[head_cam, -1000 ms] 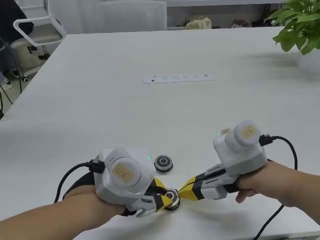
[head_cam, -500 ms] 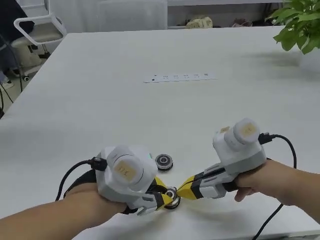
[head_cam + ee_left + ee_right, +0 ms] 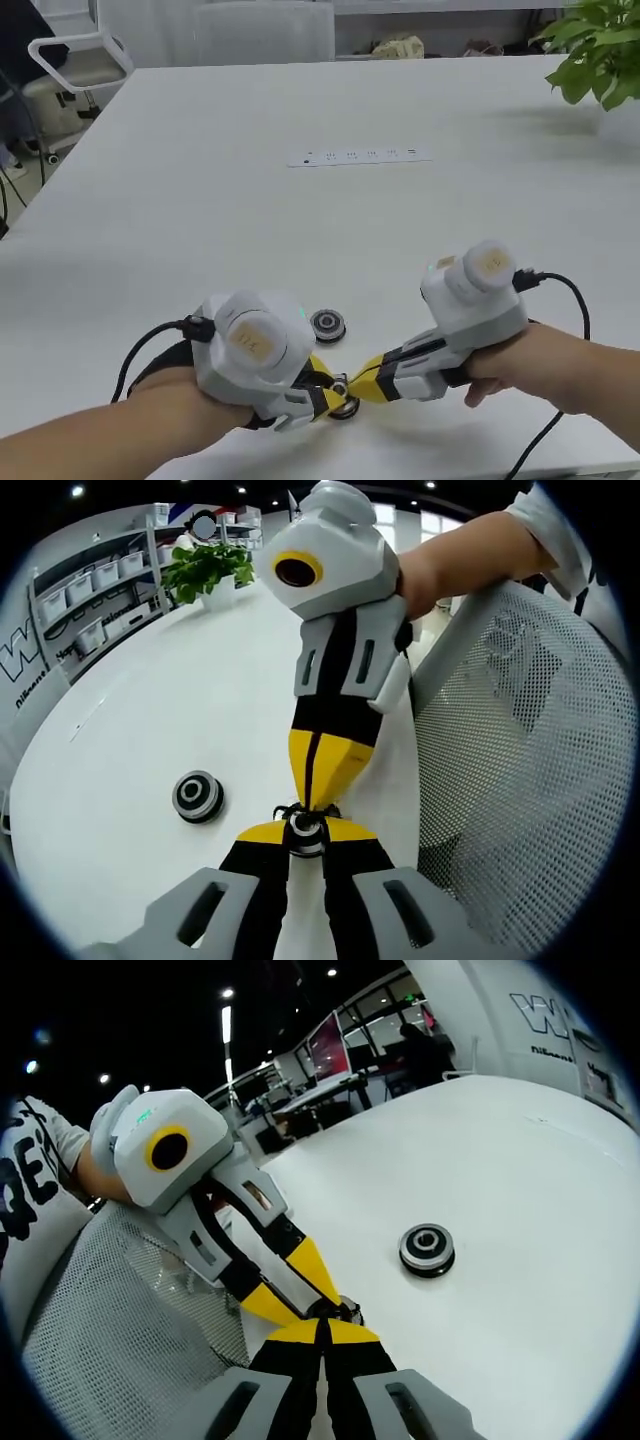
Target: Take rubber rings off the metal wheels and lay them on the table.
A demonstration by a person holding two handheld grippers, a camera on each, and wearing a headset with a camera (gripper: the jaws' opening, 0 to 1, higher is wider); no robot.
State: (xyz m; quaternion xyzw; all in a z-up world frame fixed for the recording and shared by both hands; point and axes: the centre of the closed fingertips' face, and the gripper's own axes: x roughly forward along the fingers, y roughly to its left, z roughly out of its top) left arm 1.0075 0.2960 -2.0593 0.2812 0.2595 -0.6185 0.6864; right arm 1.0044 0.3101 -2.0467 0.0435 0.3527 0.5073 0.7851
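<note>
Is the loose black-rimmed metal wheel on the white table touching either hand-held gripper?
Apart. The left gripper view shows bare white table between the black-rimmed metal wheel and the yellow tips of the left hand-held gripper and right hand-held gripper.

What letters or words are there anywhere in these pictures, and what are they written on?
"W": a big letter on the wall in the right gripper view; the rest of the word is cut off.
Small line of print under that "W": too blurred to read.
Big black letters on the person's shirt: partly cut off, not readable for sure.
Marks on the power strip in the head view: too small to read.
</note>
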